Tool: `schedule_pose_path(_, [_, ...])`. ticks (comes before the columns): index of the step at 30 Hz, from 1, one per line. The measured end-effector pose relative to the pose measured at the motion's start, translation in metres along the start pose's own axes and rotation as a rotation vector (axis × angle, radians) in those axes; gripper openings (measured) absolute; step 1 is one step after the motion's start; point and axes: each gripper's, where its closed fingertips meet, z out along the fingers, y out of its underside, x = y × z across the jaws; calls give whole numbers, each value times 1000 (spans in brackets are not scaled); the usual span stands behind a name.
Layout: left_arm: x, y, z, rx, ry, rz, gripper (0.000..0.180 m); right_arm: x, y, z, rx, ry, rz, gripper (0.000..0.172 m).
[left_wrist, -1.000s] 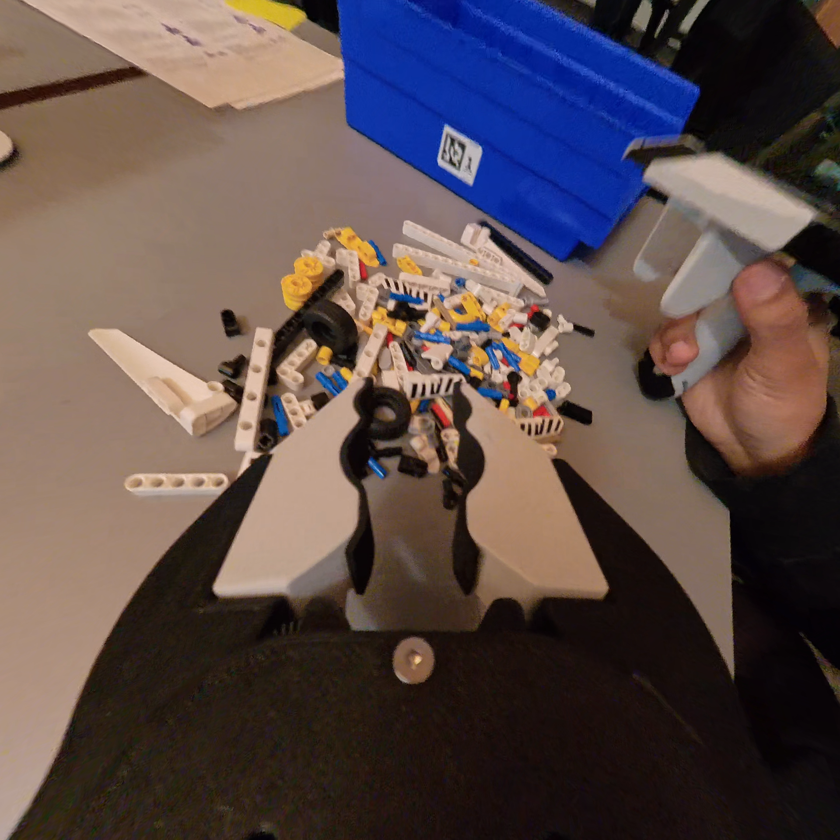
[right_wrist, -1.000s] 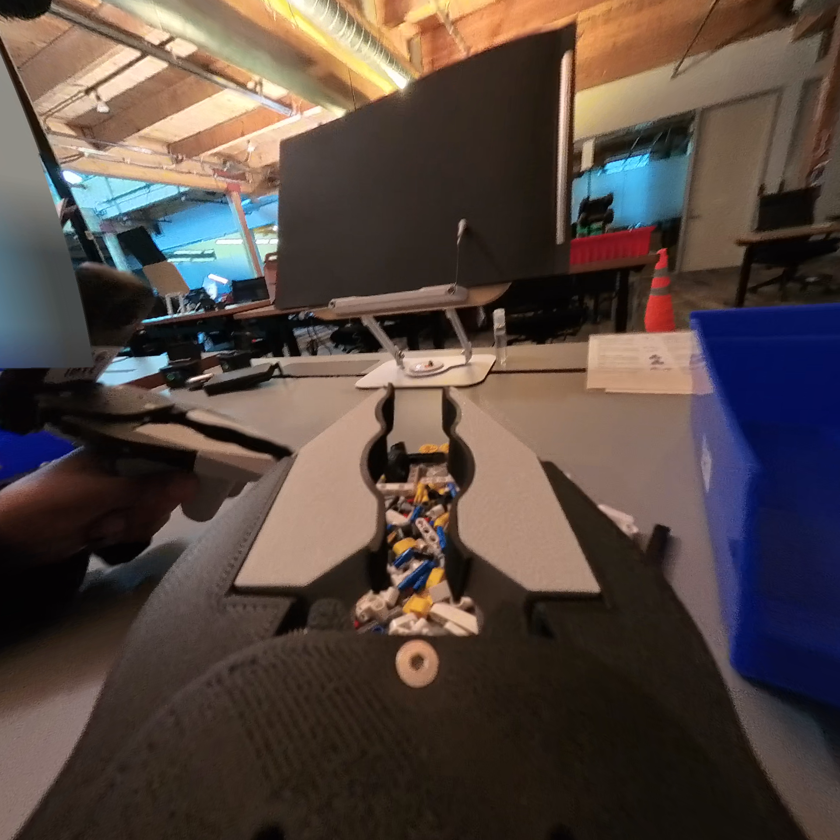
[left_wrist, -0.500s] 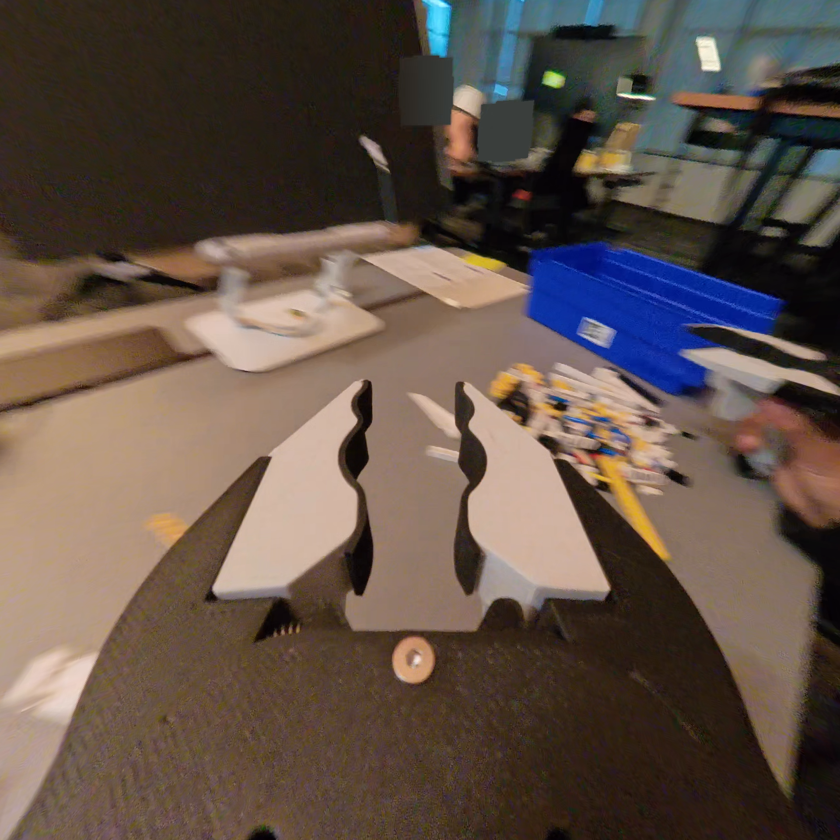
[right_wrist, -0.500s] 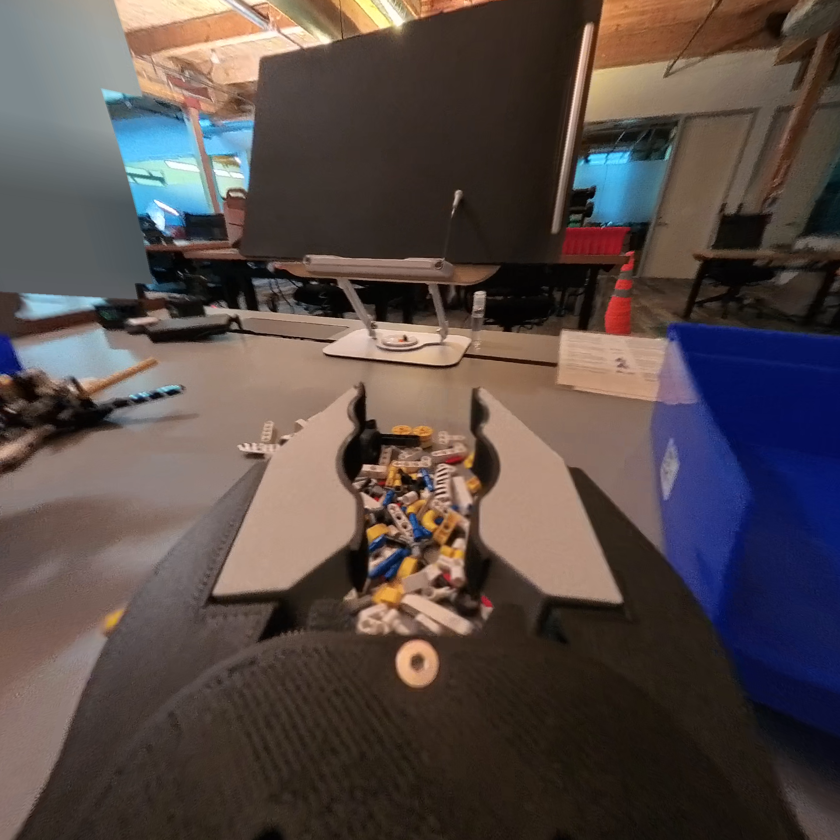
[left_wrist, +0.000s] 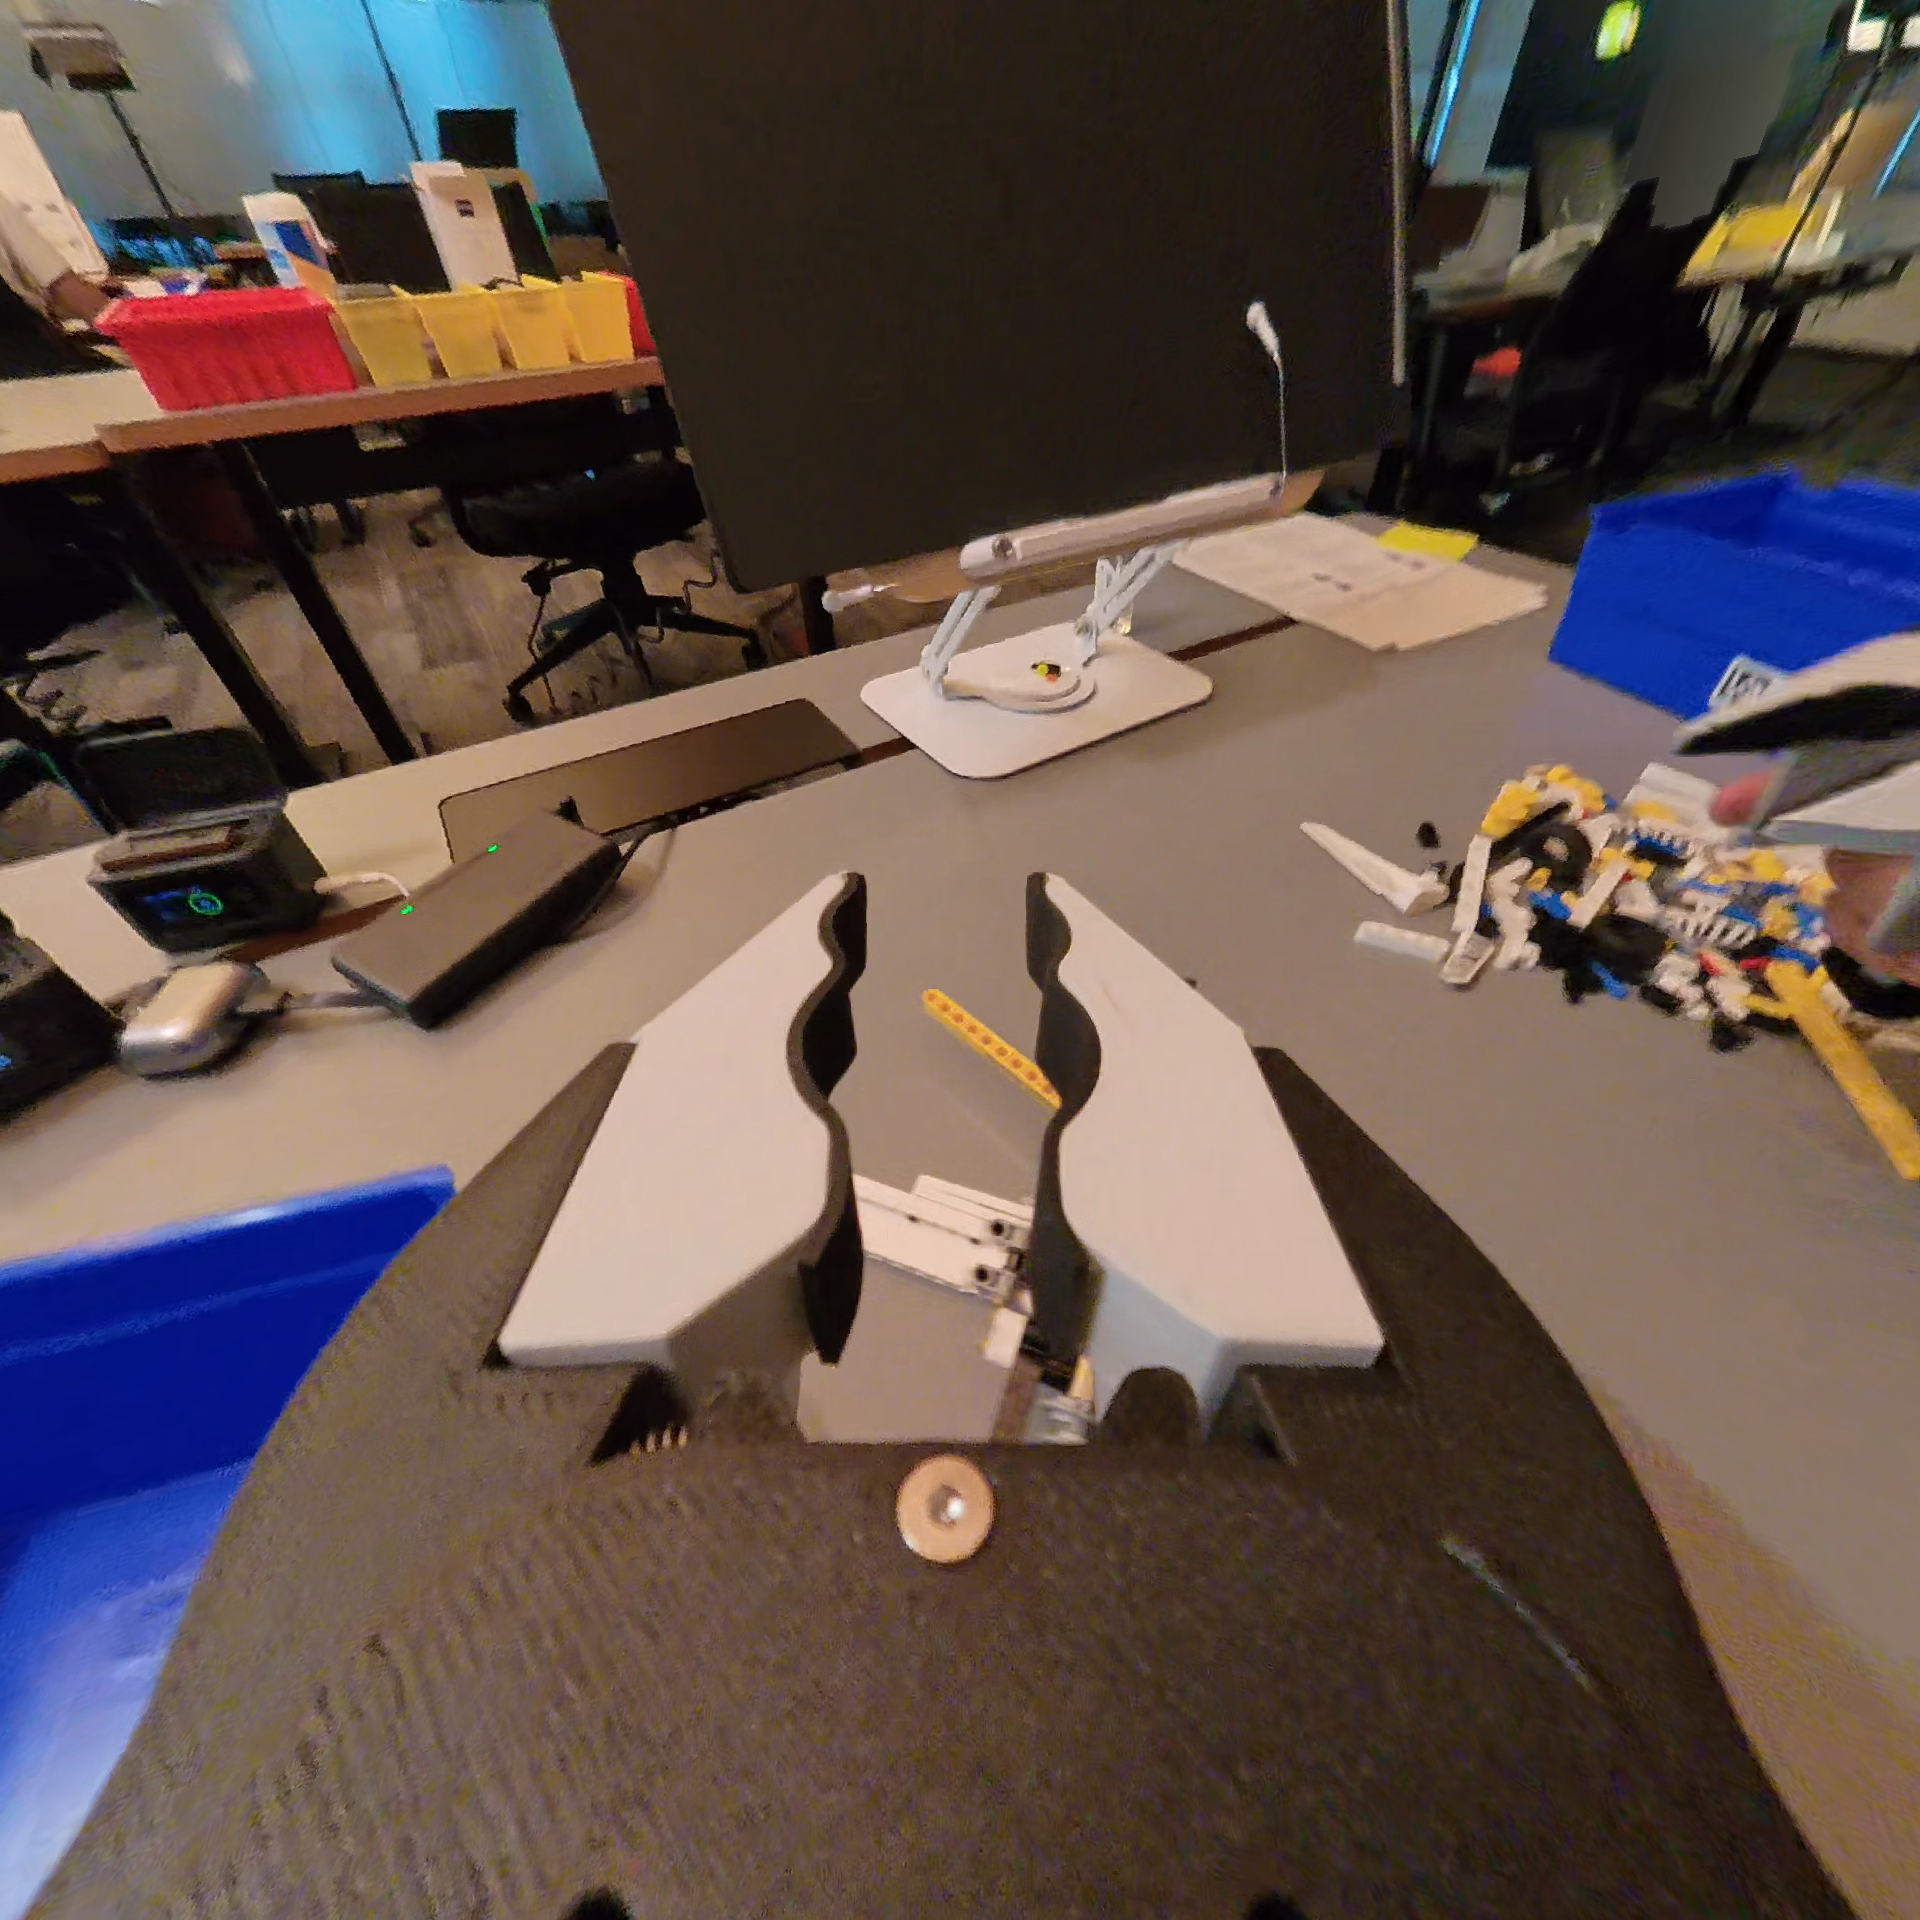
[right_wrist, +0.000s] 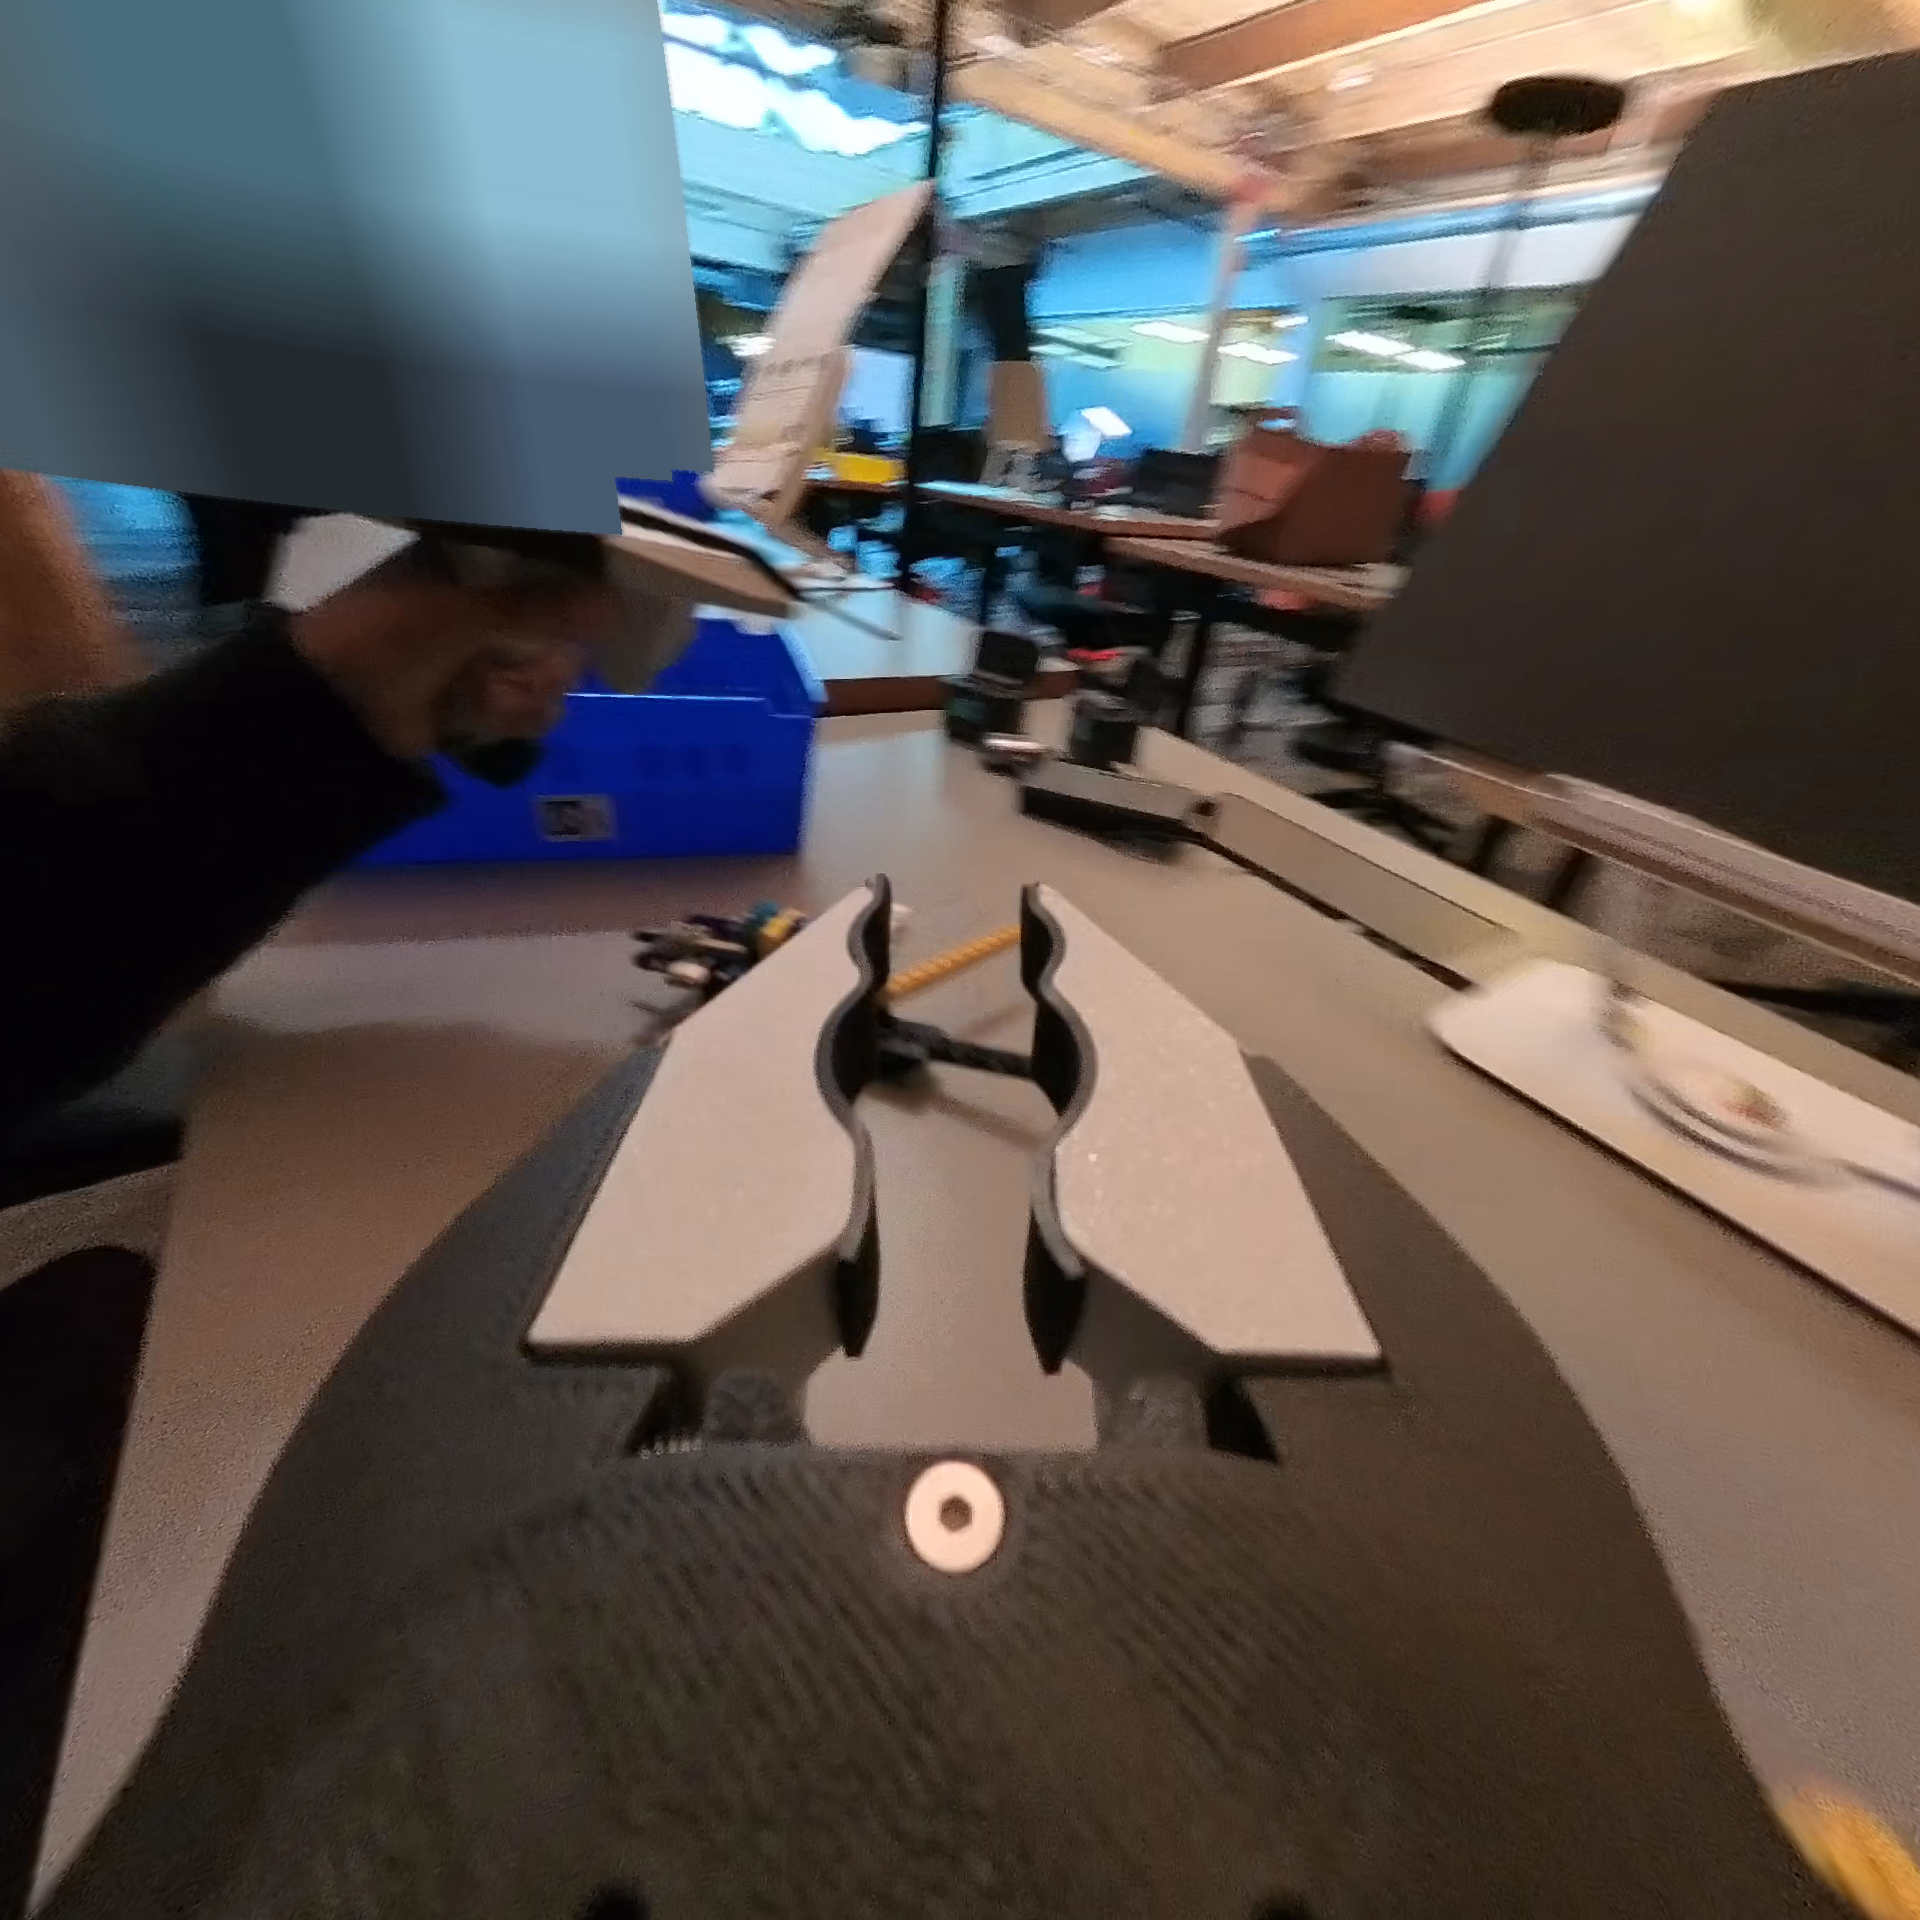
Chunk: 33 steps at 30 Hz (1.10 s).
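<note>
Black rod (right_wrist: 966, 1055) blurred, spanning right gripper (right_wrist: 951, 904) pads.

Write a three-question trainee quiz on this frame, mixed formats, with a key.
1. True or false: the left gripper has its jaws shut tight.
2. The long yellow perforated plastic beam lies: A) in a blue bin, B) on the grey table, C) on the monitor stand.
3. Fill in: in the left wrist view, the pile of small mixed-colour plastic building pieces lies to the ___ of the jaws.

Key: 1 false, the jaws stand apart; 2 B; 3 right.
</note>
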Motion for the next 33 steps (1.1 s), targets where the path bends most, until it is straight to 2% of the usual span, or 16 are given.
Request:
schedule_pose_path(3, [-4,4,13,-99,38,38,33,-10,-7,64,-50,-149,36,31])
schedule_pose_path(5, [13,6,19,-73,150,55,33,1,-3,103,-78,-146,24,32])
schedule_pose_path(7, [35,23,21,-46,249,128,31,14,20,132,-168,-108,41,34])
schedule_pose_path(9, [40,52,25,-131,252,179,36,16,40,146,-211,-113,178,41])
schedule_pose_path(12, [60,83,20,-247,431,72,62,6,55,149,-156,-183,407,46])
schedule_pose_path(13, [64,89,18,-271,480,35,68,3,58,149,-165,-206,430,46])
schedule_pose_path(16, [60,109,22,-357,475,37,71,5,74,147,-263,-205,382,37])
schedule_pose_path(18, [55,124,27,-430,423,95,70,-1,84,147,-320,-213,345,31])
schedule_pose_path(19, [51,130,30,-458,384,146,64,-2,89,149,-344,-202,336,30])
schedule_pose_path(20, [44,135,34,-476,326,204,51,-1,94,152,-362,-178,339,24])
schedule_pose_path(21, [47,137,35,-483,334,236,44,2,99,158,-374,-142,356,16])
schedule_pose_path(23, [53,141,37,-508,349,233,38,3,107,173,-431,-114,376,22])
schedule_pose_path(26, [56,144,36,-540,371,231,27,1,134,184,-641,-79,274,38])
schedule_pose_path(29, [55,145,36,-567,358,254,27,4,150,174,-761,-25,143,29])
schedule_pose_path(30, [56,146,36,-570,359,265,28,9,149,168,-789,8,102,37])
schedule_pose_path(33, [69,145,37,-557,424,262,28,12,148,149,-847,34,72,39])
